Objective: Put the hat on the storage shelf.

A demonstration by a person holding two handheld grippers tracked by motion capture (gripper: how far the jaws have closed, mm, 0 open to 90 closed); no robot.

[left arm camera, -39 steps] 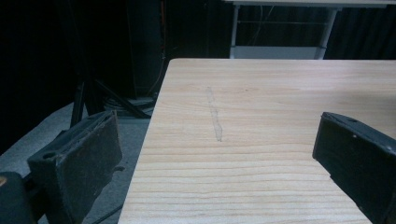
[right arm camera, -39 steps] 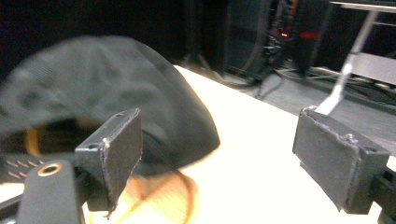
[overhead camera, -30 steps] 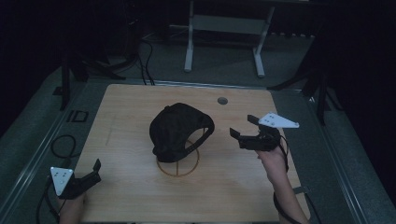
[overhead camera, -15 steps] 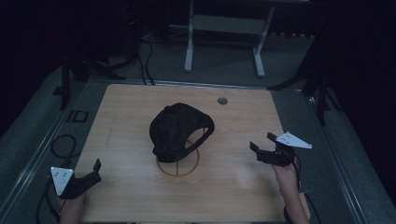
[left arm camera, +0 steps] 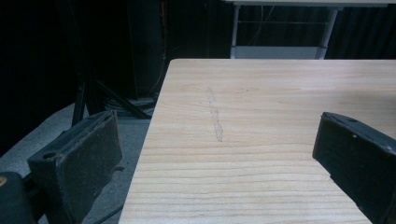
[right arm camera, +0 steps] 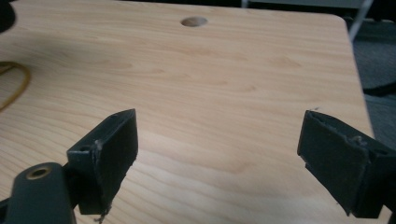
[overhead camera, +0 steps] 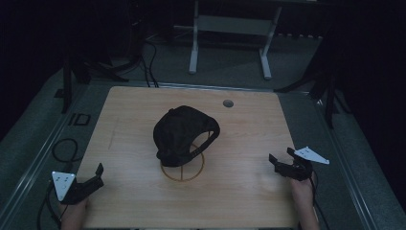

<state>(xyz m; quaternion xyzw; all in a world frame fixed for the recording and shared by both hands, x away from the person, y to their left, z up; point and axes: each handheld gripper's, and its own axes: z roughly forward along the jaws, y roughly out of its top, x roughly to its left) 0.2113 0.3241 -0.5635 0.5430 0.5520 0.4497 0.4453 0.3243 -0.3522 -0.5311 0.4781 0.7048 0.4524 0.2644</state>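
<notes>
The black cap [overhead camera: 184, 134] sits mid-worktop on a gold wire stand [overhead camera: 182, 166], well apart from both grippers. At the near left corner of the worktop [overhead camera: 249, 191], the left gripper [overhead camera: 98, 173] holds nothing — fingers [left arm camera: 88, 158] spread wide. Near the right edge, the right gripper [overhead camera: 280, 158] is likewise empty — fingers [right arm camera: 109, 151] spread over bare wood.

Left gripper [left arm camera: 224, 158]: jaws wide apart over wooden table [left arm camera: 280, 107] bearing a faint streak [left arm camera: 215, 116], possibly a scratch.
</notes>
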